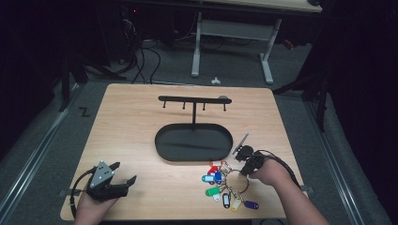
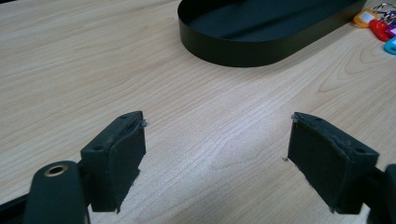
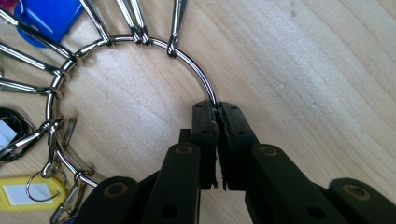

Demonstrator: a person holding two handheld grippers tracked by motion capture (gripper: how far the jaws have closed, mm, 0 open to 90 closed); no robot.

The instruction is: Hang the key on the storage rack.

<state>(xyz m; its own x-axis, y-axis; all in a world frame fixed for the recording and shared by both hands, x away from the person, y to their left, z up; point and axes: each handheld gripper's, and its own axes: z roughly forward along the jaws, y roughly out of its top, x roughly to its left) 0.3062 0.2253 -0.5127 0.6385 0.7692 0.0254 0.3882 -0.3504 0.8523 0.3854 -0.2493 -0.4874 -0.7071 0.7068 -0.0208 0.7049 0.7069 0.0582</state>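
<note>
Now the right tool (image 3: 217, 109) is clamped on the key ring (image 3: 187, 58) near the surface's front right edge, stand (image 1: 194, 114) beyond toward centre; left tool (image 2: 215, 154) gapes empty, front left

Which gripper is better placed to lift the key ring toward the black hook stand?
Right. The right gripper is already shut on the big metal key ring, beside the stand's oval tray. The left gripper stands open over bare table, apart from the keys.
</note>
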